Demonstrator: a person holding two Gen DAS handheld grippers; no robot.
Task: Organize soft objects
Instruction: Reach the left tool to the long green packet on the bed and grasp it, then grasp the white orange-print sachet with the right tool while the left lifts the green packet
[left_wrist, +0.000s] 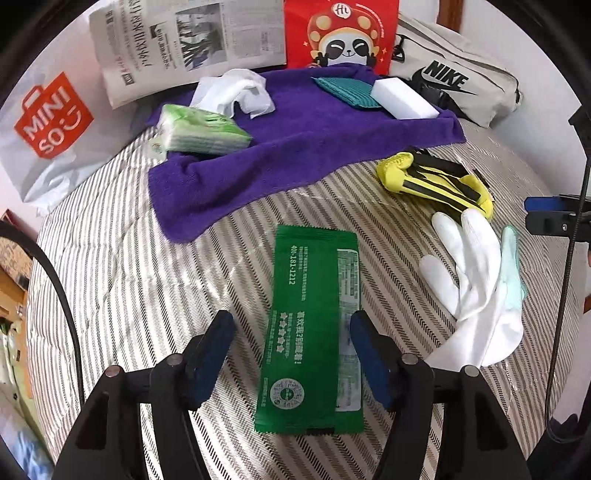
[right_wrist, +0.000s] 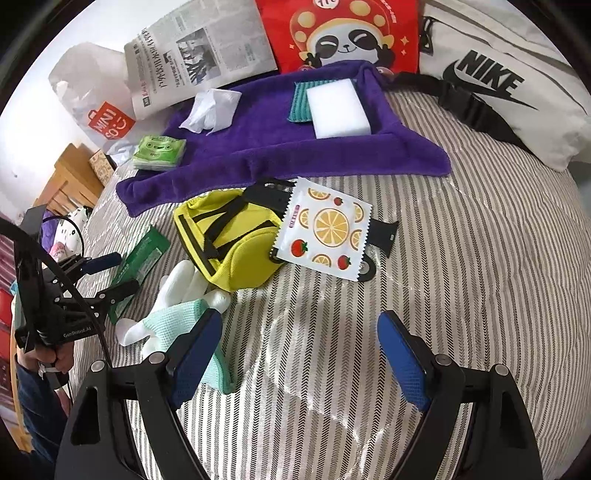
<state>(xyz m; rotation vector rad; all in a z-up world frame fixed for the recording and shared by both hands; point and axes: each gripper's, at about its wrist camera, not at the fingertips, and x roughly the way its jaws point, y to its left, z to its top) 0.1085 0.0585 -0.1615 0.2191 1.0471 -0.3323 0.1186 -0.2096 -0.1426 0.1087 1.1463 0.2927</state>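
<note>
The green wet-wipe sachet (left_wrist: 314, 332) lies flat on the striped bed (left_wrist: 110, 277), directly ahead of and partly between the fingers of the left hand-held gripper (left_wrist: 291, 354), whose jaws stand wide and hold nothing; its long axis runs almost straight away from that gripper, along the line of the fingers, so the jaws would close across its narrow width. From the right wrist view the same sachet (right_wrist: 142, 254) shows far to the left, well apart from the right hand-held gripper (right_wrist: 299, 354), which is likewise spread wide and empty over bare bedcover, so the left is clearly the nearer one. Just beside the right gripper's left finger lie a white glove (right_wrist: 177, 288) and a pale green knit glove (right_wrist: 184, 321), overlapping. Beyond them a yellow pouch (right_wrist: 229, 243) carries a fruit-print sachet (right_wrist: 325, 229) leaning on it. The purple towel (left_wrist: 295, 147) serves as the gathering place: on it rest a white sponge block (left_wrist: 402, 98), a teal cloth (left_wrist: 347, 92) and crumpled white tissue (left_wrist: 236, 92), with a green tissue pack (left_wrist: 199, 129) on its left edge. Along the wall stand a MINISO bag (left_wrist: 51, 118), a newspaper (left_wrist: 177, 44), a red panda bag (left_wrist: 343, 33) and a Nike bag (left_wrist: 458, 85); whether these hold anything cannot be told
</note>
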